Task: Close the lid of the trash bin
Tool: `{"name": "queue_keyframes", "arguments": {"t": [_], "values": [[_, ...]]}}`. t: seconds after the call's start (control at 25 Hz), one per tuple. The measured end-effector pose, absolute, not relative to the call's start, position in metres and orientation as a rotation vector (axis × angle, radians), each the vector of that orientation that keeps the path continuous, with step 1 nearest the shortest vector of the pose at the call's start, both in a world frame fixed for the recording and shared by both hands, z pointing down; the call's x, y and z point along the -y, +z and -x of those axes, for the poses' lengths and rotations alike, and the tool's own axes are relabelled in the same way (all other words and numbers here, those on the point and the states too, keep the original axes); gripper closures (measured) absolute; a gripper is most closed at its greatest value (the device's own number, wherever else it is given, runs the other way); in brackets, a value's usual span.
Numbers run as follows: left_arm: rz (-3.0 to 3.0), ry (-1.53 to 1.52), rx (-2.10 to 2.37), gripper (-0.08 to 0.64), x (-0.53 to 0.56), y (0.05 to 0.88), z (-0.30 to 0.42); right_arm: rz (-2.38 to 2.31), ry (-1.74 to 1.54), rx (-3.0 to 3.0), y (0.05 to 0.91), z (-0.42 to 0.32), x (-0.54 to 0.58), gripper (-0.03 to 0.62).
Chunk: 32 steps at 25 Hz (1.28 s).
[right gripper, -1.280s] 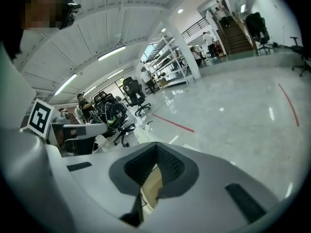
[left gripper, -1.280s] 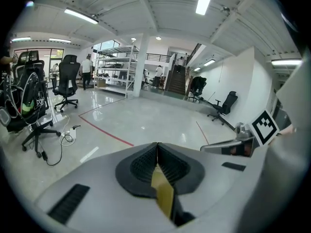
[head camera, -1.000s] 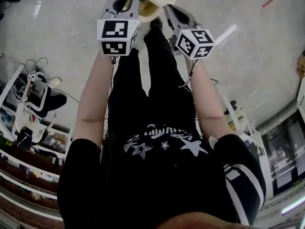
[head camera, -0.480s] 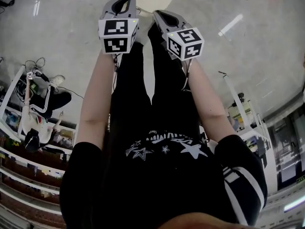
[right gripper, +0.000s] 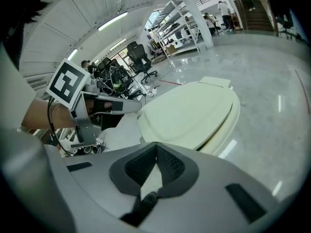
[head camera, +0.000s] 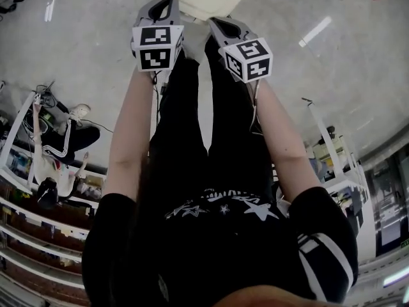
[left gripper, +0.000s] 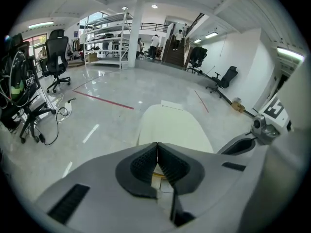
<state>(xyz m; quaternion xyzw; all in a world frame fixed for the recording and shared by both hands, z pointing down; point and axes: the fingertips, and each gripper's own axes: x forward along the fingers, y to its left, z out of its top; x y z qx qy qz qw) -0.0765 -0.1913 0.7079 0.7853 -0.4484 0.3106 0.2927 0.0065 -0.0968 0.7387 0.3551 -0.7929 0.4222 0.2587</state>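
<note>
Floor (left gripper: 97, 110) lies open past every visible edge of the lid (left gripper: 172, 127).

Left arm (head camera: 130, 130) and right arm (head camera: 280, 139) bare and stretched straight out side by side, left tongs (left gripper: 157, 145) with jaws pressed together on nothing, right tongs (right gripper: 156, 145) closed the same way, both near each other
</note>
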Motion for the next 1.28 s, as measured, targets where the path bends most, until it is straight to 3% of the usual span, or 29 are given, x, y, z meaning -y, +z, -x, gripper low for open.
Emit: {"name": "queue_keyframes", "arguments": {"t": [0.84,1.28], "values": [[-2.051,0.975,1.12,0.549,0.176,0.764,0.083,-0.995,1.012,2.138,0.772,0.022,0.118,0.586],[-2.046,0.942,1.109,0.548,0.166,0.751,0.08,-0.968,1.084,2.155,0.766,0.021,0.111,0.586]]}}
